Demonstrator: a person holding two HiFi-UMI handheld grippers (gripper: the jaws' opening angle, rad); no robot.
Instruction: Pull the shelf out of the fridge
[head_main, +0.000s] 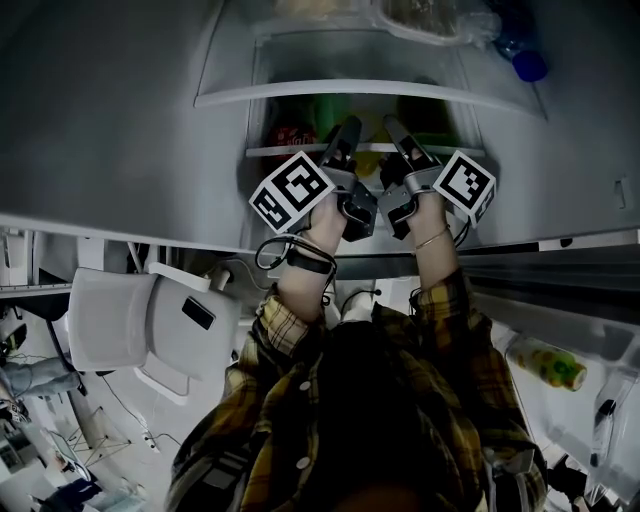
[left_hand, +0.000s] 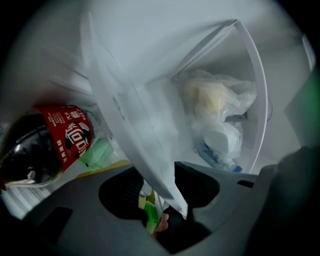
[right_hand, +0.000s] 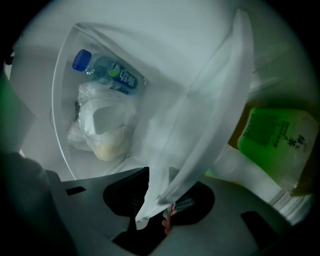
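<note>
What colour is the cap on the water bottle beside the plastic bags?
Blue. The bottle cap shows best in the right gripper view.

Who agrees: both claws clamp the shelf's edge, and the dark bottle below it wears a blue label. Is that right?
No: the dark bottle wears a red label, as the left gripper view shows. The left claw and right claw do clamp the edge of the shelf.

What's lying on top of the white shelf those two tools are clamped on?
On the shelf: a crumpled clear plastic bag holding pale food, and a blue-capped water bottle lying beside it. The bag's folds hide what the food is.
</note>
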